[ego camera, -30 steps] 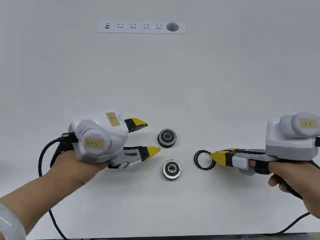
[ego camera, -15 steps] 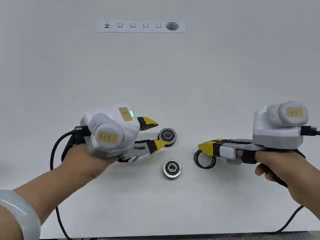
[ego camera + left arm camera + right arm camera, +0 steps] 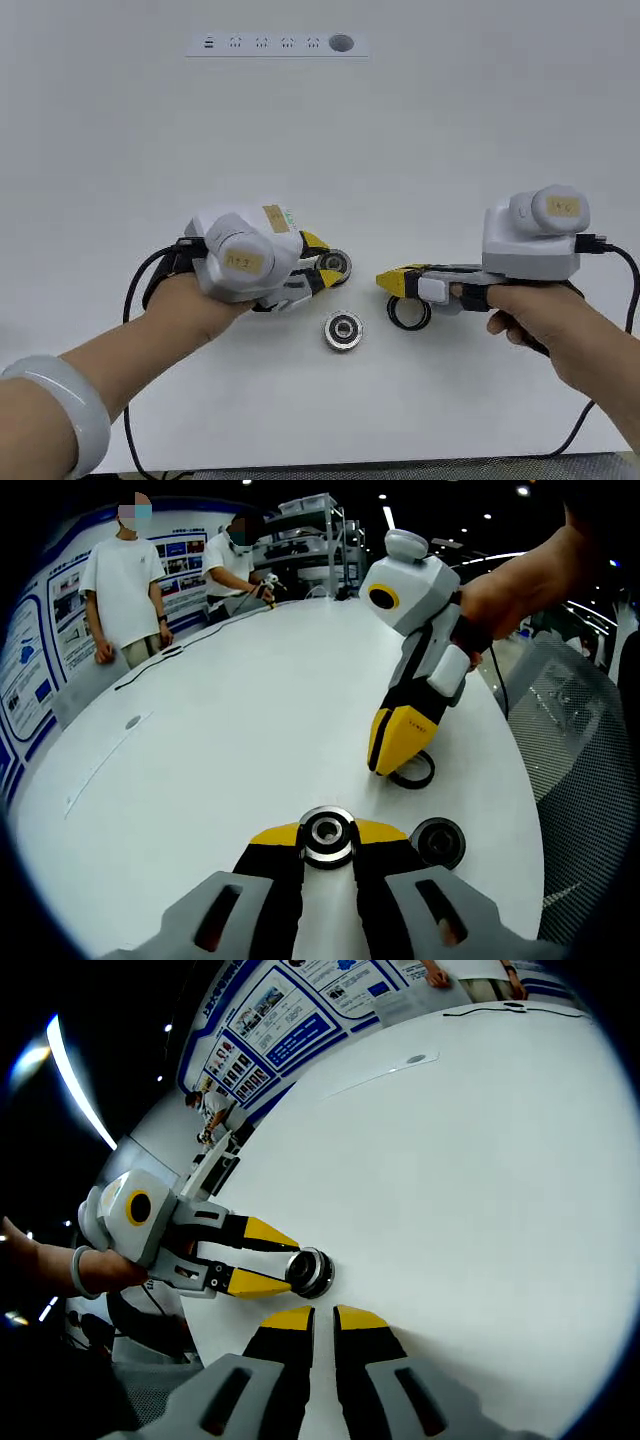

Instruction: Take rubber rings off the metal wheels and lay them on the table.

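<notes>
Clamped between the left gripper's point(image 3: 320, 262) jaws: a metal wheel point(image 3: 327, 836), dark-rimmed and so probably unstripped, though too small to be sure. Held flat on the table point(image 3: 450, 150), likely to steady it for pulling. Nothing between the right gripper's point(image 3: 322, 1318) jaws, closed to a slit, tips poised just over a loose rubber ring point(image 3: 408, 313) laid at 3 o'clock of a spare wheel point(image 3: 343, 330).

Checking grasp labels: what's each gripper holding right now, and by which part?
Left gripper fingers pinch the far metal wheel across its outer rim. Right gripper is shut and holds nothing; a rubber ring lies by its tip.
</notes>
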Motion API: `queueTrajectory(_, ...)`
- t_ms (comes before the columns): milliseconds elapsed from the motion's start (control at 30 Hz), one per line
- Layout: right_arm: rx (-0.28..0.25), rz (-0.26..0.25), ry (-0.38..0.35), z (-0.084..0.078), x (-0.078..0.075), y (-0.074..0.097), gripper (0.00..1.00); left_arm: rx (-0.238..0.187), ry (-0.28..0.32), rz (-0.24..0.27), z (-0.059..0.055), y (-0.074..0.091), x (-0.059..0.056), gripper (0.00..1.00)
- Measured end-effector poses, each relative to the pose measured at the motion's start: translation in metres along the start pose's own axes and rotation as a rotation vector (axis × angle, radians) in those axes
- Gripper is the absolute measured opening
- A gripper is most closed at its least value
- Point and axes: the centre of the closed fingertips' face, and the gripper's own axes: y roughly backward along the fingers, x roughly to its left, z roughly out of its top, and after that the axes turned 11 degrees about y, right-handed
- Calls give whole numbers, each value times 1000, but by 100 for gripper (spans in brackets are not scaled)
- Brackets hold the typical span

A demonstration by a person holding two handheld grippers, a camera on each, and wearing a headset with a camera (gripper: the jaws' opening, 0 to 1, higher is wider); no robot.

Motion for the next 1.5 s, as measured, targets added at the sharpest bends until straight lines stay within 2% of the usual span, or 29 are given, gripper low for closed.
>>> queueTrajectory(200,-3,6,-3,2,1,-3,9,24,-9,-4,-4,-3,1,18)
queueTrajectory(467,-21,15,-30,7,1,-10,9,14,-10,-14,-2,-5,0,15)
queueTrajectory(833,-26,43,-65,15,4,-29,10,7,-14,-15,-3,-4,2,14)
queueTrajectory(1400,-8,73,-124,12,-1,-41,13,-3,-5,-10,-3,-4,2,14)
queueTrajectory(1500,-10,89,-156,11,0,-40,13,-4,-4,-9,-3,-4,2,14)
